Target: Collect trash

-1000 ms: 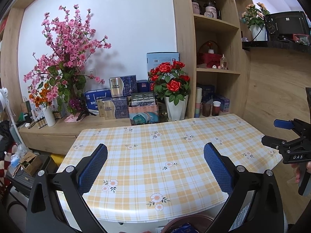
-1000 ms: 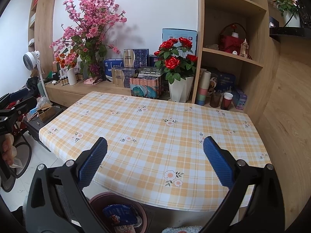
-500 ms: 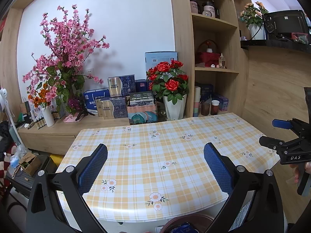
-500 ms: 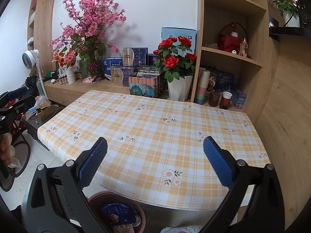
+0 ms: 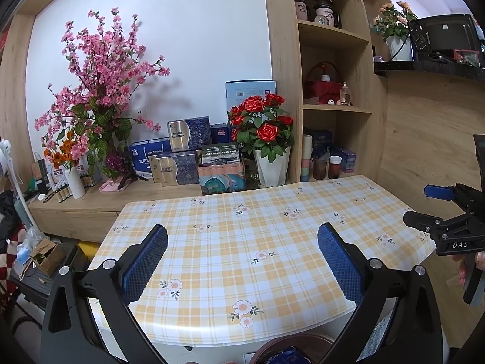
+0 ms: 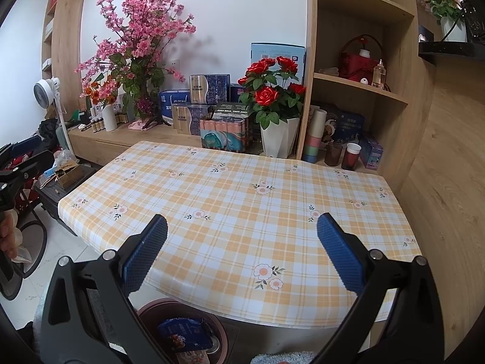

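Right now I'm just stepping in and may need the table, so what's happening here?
A person holds a hand-held gripper in each hand above the near edge of the checked table. The left hand-held gripper and the right hand-held gripper are both open and hold nothing. No trash shows on the tablecloth. A brown bin on the floor under the table's near edge already holds wrappers, including a blue packet.

The left gripper (image 5: 242,261) is held level with its blue pads wide apart and nothing between them; the right gripper (image 6: 242,251) is the same, beside it.
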`<state>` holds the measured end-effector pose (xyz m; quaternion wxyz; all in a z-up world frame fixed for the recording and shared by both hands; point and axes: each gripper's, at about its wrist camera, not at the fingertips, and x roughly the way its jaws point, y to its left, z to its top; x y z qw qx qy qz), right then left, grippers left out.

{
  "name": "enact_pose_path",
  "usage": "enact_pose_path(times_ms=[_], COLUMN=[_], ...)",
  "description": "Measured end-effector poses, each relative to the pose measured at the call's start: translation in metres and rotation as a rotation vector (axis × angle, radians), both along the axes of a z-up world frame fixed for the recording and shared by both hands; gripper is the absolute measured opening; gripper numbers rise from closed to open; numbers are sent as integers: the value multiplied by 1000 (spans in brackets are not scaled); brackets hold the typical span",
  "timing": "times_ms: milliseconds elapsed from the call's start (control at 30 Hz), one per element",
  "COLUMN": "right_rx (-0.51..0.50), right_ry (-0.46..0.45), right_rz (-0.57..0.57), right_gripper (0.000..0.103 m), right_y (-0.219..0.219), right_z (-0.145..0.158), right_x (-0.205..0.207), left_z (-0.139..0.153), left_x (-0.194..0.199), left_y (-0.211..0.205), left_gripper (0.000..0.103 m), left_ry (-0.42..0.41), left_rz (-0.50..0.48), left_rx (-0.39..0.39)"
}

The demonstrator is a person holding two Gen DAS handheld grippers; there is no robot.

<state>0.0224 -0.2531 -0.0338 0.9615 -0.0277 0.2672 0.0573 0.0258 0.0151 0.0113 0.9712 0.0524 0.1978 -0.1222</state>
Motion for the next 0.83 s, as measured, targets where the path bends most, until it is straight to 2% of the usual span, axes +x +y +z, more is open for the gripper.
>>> enact_pose_path(times_ms=[833], right_rx=[2], right_ry=[1], right_rz=[-5], right_gripper=[97], right_y=[-2], right_z=[2], right_x=[-1], left_z=[-1], left_x=[3], left_y=[1], left_gripper=[97], left_ry=[14], left_rz=[18], left_rx=[-3])
